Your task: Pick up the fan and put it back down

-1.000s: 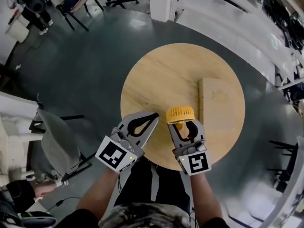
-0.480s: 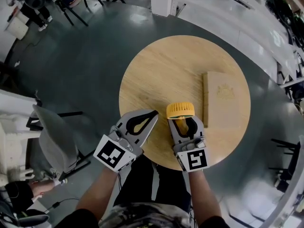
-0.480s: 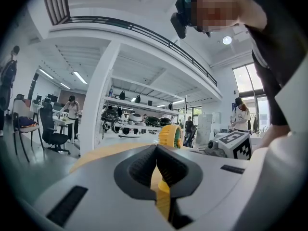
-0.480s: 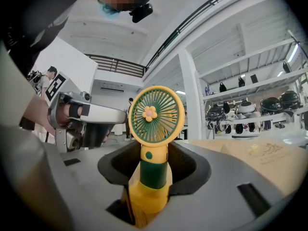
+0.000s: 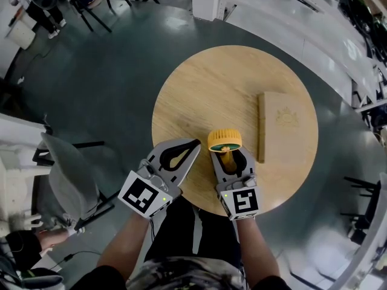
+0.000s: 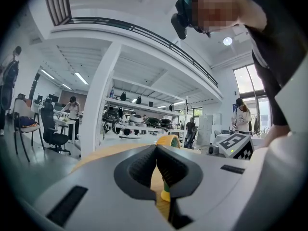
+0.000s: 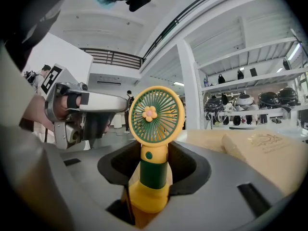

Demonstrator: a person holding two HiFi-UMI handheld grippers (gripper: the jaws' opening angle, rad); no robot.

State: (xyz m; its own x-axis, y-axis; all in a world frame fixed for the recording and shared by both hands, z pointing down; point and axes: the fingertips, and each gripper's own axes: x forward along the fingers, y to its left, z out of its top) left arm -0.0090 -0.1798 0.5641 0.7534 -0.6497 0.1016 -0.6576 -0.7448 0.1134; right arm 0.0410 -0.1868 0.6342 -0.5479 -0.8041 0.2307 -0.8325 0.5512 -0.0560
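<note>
Dark floor [image 5: 109, 83] surrounds the table on all sides. The round wooden table [image 5: 211, 89] is the reference. The person stands at its near edge with both forearms reaching over it.

- **Chair:** a grey chair [image 5: 69, 174] sits off the table's left side, well apart from it.
- **Box:** a flat wooden box [image 5: 279, 125] lies on the table's right half. Its long side runs near-to-far and there is an emblem on its top face.
- **Left gripper** [image 5: 195, 145]**:** it is over the table's near-left rim, tips angled toward the table centre. Its jaws are together with the tips meeting and nothing between them. Its marker cube [image 5: 144, 196] hangs off the table edge on the near side.
- **Right gripper** [image 5: 230, 157]**:** it is over the near part of the table, just right of the left one and not touching it, pointing toward the table's far side. Its marker cube [image 5: 240, 202] is at the table's near rim.
- **Fan** [image 5: 224, 140]**:** the right jaws are clamped on it, pads pressing both sides of the green handle. The yellow base is below the pads. The round yellow head, with green grille and flower hub, is above them. The fan is upright over the near-centre of the table, just left of the box and apart from it. Can't tell if the base touches the tabletop.
</note>
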